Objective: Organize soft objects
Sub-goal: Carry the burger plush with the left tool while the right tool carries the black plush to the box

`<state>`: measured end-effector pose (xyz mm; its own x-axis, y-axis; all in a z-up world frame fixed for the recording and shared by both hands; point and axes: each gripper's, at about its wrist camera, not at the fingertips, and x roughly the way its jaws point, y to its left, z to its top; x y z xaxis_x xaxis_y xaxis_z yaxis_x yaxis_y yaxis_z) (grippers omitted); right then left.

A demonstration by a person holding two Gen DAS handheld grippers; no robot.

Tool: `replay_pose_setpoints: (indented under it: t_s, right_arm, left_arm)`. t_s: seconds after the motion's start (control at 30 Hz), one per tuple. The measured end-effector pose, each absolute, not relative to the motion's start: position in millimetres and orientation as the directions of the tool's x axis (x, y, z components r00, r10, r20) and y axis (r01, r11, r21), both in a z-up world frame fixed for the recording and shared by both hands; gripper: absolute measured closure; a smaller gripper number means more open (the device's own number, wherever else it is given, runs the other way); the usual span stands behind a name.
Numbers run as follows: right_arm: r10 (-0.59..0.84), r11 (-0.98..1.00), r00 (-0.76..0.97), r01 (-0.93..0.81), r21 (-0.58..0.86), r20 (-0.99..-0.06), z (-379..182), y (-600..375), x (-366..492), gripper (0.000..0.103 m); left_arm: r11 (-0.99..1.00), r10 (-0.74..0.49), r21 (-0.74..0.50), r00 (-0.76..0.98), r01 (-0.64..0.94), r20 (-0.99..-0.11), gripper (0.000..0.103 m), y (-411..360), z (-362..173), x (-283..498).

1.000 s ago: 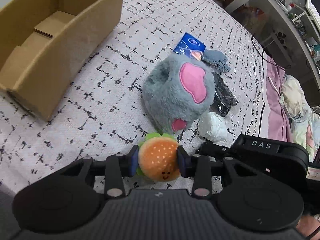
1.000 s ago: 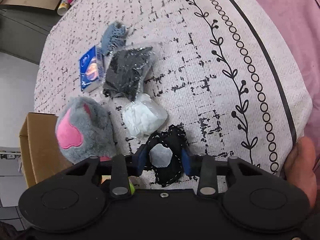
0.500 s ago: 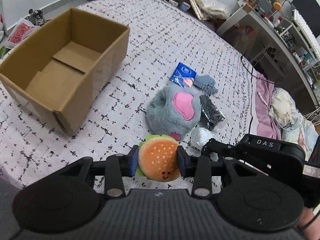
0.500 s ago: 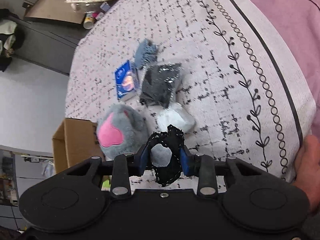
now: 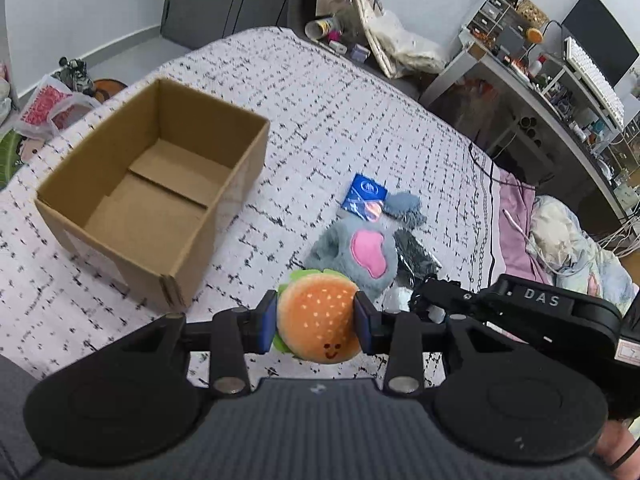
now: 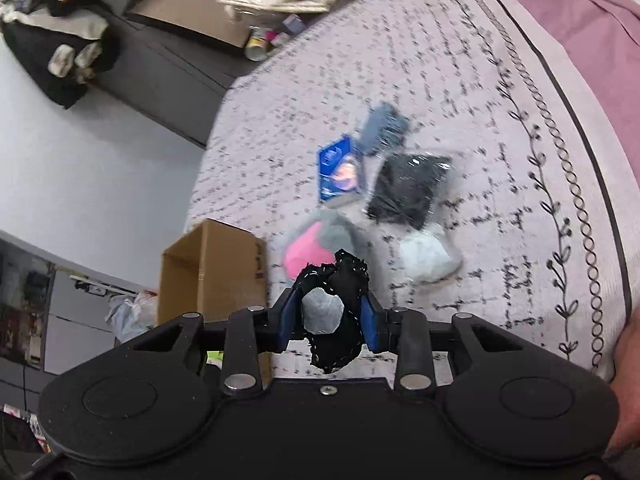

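Since both loads left the bed: both grippers now higher than a second ago, views widened from bedspread close-up to whole bed and room.
left gripper (image 5: 316,322): jaws part-closed, blue pads pinching burger plush (image 5: 318,318) at both sides; plush clear of the bedspread, smiley face toward camera.
right gripper (image 6: 330,314): jaws part-closed on black stitched plush (image 6: 336,312) with grey patch; it hangs below the pads, off the bed.
change: cardboard box (image 5: 160,208) earlier cropped at the left view's edge, now fully in frame, open top, nothing seen inside, flaps flat on floor of box.
meaning: looks like lift phase done, carry to box likely next; two soft items in hand, none in box yet.
left on bed: grey slipper with pink patch (image 5: 358,256), blue packet (image 5: 366,196), grey-blue cloth (image 5: 404,206), black item in clear bag (image 6: 408,188), white bundle in clear bag (image 6: 428,258), all clustered, touching or just beside each other.
box position: on bed (image 5: 360,100), left of the pile, well apart from slipper; near bed edge on its far-left side in left view.
edges: right view shows box right at the bed edge, floor drop beyond; shoving the box risks tipping it off.
open room: bare bedspread between box and pile, free path over near box wall; box walls tall, so loads need to clear the rim.
clutter: desk and shelves (image 5: 552,80) beyond bed, well away from path.
blur: right view smeared, far items soft.
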<state>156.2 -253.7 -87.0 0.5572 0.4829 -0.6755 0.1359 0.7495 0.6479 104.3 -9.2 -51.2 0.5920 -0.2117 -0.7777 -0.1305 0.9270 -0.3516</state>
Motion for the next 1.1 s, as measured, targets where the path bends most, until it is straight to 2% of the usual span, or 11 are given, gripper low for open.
replay_pose_setpoints:
  t_s: [1.1]
  right_arm:
    - [0.512, 0.785, 0.651, -0.088, 0.614, -0.561, -16.0, -209.9, 162.2, 0.069]
  left_arm:
    - [0.938, -0.164, -0.328, 0.691, -0.112, -0.704, 0.065, 41.2, -1.1, 110.2]
